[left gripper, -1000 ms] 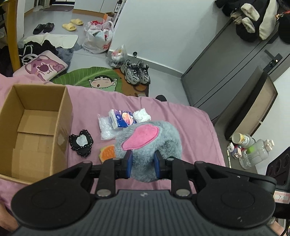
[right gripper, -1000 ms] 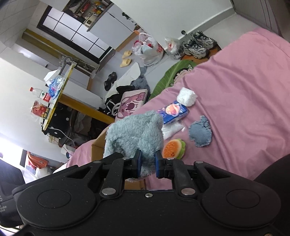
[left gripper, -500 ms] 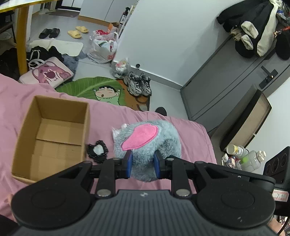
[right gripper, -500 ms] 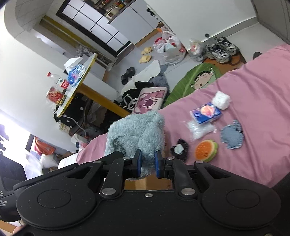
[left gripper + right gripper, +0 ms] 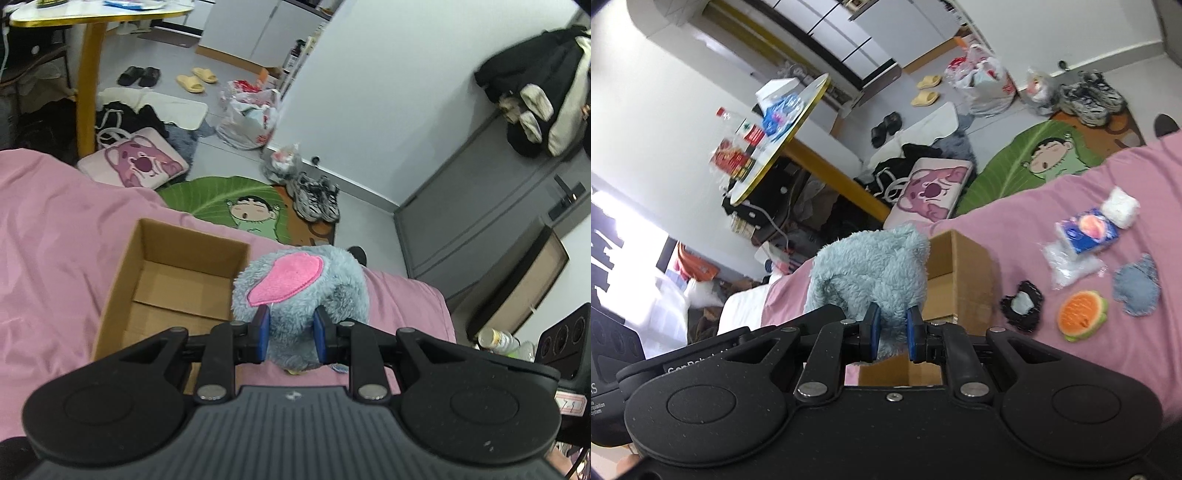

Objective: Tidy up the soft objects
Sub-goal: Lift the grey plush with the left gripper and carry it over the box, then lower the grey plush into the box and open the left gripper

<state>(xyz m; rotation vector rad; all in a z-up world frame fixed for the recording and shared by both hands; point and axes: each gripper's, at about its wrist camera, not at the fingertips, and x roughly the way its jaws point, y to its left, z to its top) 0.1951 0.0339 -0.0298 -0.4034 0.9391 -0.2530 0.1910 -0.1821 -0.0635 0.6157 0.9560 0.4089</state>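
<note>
A fluffy grey-blue plush toy (image 5: 306,284) with a pink felt patch hangs in the air, held from both sides. My left gripper (image 5: 290,334) is shut on its lower end. My right gripper (image 5: 892,334) is shut on another part of the same plush toy (image 5: 871,266). The toy hovers at the right-hand edge of an open cardboard box (image 5: 177,280) that sits on the pink bedspread (image 5: 55,236). In the right wrist view the cardboard box (image 5: 960,273) shows behind the toy.
On the bedspread (image 5: 1071,369) right of the box lie a watermelon-slice toy (image 5: 1082,314), a black-edged patch (image 5: 1023,306), a denim patch (image 5: 1137,288), a blue tissue pack (image 5: 1086,230), a clear bag (image 5: 1067,266) and a white wad (image 5: 1121,205). Shoes (image 5: 316,199) and a green mat (image 5: 229,203) cover the floor beyond.
Both grippers have carried the plush toy up and to the left, from over the small items to the box's edge. The box now sits nearer the middle of the left wrist view.
</note>
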